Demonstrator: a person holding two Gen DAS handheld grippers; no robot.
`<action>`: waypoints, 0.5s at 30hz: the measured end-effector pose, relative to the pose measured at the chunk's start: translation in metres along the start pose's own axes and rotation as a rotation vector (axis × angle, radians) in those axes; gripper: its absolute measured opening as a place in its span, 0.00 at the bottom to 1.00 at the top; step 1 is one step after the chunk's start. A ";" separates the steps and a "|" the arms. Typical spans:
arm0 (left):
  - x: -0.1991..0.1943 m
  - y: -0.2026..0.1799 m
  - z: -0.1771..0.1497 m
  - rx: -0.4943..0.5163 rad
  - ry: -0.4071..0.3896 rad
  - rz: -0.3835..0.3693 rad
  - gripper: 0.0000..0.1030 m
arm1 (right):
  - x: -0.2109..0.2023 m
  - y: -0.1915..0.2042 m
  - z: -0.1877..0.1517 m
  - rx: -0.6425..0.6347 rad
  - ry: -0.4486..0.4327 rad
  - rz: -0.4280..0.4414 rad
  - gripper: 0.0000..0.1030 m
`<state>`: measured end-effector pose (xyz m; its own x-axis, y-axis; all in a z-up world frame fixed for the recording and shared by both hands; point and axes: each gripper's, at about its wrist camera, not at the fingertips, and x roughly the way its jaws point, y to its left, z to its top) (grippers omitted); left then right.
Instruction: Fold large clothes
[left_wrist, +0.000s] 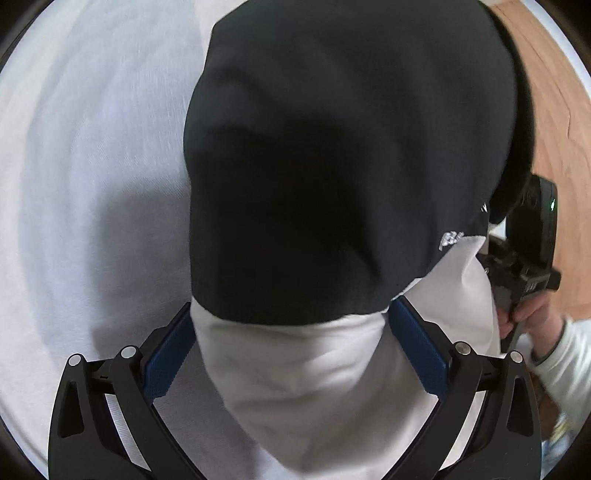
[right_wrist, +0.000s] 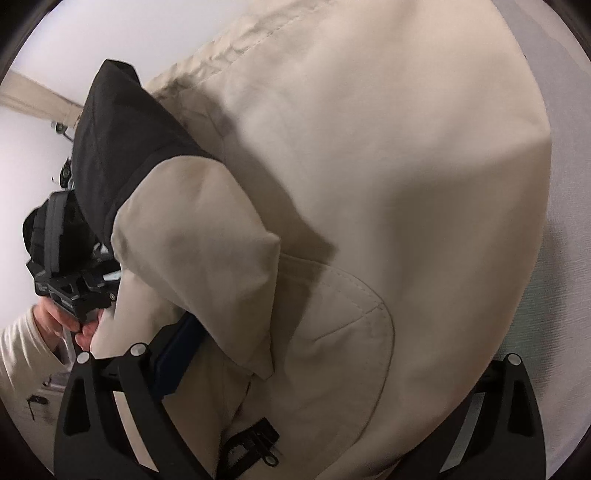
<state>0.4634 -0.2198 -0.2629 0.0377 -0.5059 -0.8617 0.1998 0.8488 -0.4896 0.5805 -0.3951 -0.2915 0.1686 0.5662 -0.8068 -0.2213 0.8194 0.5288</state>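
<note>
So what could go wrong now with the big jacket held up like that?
The jacket hangs in the air from both grippers, and that could cause trouble:

1. The left gripper seems to hold only a bunched bit of cloth, so the weight might pull it free.
2. The black zipper dangles near the right gripper and could snag.
3. The cloth covers both cameras, so laying it down straight on the white sheet could go crooked.

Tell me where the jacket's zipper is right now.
Right wrist view, bottom centre: the black zipper sits low on the beige jacket, between the right gripper's fingers.
</note>
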 end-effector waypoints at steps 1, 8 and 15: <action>0.002 -0.002 0.001 -0.003 -0.001 -0.003 0.96 | 0.000 0.000 -0.002 0.002 0.000 -0.001 0.91; 0.005 -0.012 0.008 0.006 -0.010 -0.001 0.96 | -0.004 -0.005 0.004 0.030 0.010 0.031 0.67; -0.004 -0.040 0.012 -0.016 -0.030 0.017 0.79 | -0.021 0.011 0.005 0.013 -0.010 -0.008 0.33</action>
<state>0.4672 -0.2532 -0.2386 0.0706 -0.4955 -0.8657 0.1836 0.8595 -0.4770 0.5790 -0.3981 -0.2677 0.1801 0.5600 -0.8087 -0.2076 0.8252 0.5253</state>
